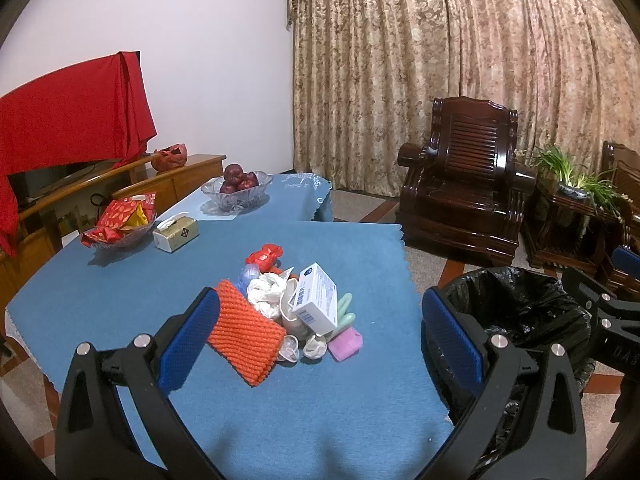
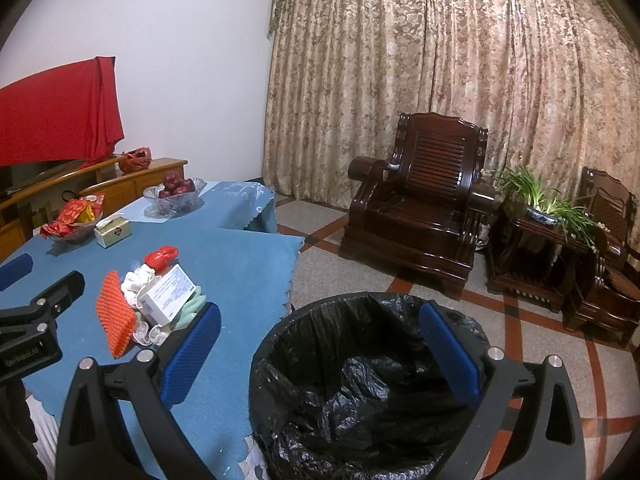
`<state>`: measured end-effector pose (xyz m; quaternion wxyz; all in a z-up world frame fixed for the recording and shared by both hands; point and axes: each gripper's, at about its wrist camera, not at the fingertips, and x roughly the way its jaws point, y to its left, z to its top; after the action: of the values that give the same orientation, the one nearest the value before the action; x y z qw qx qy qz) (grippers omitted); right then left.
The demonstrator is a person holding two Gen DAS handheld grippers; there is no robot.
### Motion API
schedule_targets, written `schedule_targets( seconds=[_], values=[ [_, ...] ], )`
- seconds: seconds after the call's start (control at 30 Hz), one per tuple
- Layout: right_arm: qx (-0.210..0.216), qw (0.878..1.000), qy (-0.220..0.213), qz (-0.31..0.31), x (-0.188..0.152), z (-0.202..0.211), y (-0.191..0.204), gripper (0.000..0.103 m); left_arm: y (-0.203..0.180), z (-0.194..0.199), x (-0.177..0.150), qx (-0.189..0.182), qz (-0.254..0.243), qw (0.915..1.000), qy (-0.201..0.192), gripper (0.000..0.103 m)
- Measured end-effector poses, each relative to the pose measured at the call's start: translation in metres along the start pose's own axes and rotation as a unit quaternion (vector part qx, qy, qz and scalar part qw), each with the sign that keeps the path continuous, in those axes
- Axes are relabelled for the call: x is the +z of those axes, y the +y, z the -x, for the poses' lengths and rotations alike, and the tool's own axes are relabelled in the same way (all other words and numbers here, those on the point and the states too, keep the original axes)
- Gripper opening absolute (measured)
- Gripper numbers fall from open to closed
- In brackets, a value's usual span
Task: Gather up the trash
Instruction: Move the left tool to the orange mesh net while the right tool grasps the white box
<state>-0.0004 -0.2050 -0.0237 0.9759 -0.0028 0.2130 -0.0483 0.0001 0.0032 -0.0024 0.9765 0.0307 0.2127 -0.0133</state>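
Observation:
A pile of trash lies on the blue table (image 1: pixel 120 292): a white carton box (image 1: pixel 316 298), crumpled white paper (image 1: pixel 266 290), a red wrapper (image 1: pixel 264 256), a pink piece (image 1: pixel 346 342), next to an orange knitted pad (image 1: pixel 244 338). My left gripper (image 1: pixel 320 332) is open and empty, above the table just in front of the pile. A bin with a black bag (image 2: pixel 352 384) stands on the floor at the table's right edge. My right gripper (image 2: pixel 320 350) is open and empty over the bin. The pile also shows in the right wrist view (image 2: pixel 164 294).
A glass bowl of red snack packets (image 1: pixel 120 224), a tissue box (image 1: pixel 176 232) and a glass bowl of apples (image 1: pixel 238 188) stand at the table's far side. A dark wooden armchair (image 2: pixel 420 204) and a potted plant (image 2: pixel 536 200) stand beyond the bin.

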Motion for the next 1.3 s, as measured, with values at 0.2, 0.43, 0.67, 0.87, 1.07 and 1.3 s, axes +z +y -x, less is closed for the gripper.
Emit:
schedule_targets(
  seconds=[0.2, 0.43, 0.67, 0.87, 1.07, 1.3],
  values=[
    [0.001, 1.000, 0.004, 0.005, 0.005, -0.004, 0.007, 0.097, 0.005, -0.003, -0.010, 0.000, 0.002, 1.0000, 0.001, 0.098],
    [0.012, 1.000, 0.005, 0.008, 0.013, -0.018, 0.023, 0.097, 0.022, -0.010, -0.020, 0.012, 0.013, 0.9998, -0.012, 0.098],
    [0.044, 0.999, 0.012, 0.008, 0.018, -0.052, 0.055, 0.097, 0.066, -0.040, -0.018, 0.072, 0.011, 0.9974, -0.003, 0.098],
    [0.072, 0.997, 0.029, 0.017, 0.014, -0.089, 0.092, 0.097, 0.098, -0.062, -0.028, 0.096, 0.013, 0.9953, 0.004, 0.098],
    [0.098, 0.993, 0.055, 0.031, 0.005, -0.123, 0.130, 0.093, 0.122, -0.086, -0.039, 0.098, 0.021, 0.9946, 0.024, 0.098],
    [0.122, 0.988, 0.088, 0.027, -0.002, -0.154, 0.160, 0.085, 0.139, -0.103, -0.049, 0.101, 0.035, 0.9934, 0.040, 0.098]
  ],
)
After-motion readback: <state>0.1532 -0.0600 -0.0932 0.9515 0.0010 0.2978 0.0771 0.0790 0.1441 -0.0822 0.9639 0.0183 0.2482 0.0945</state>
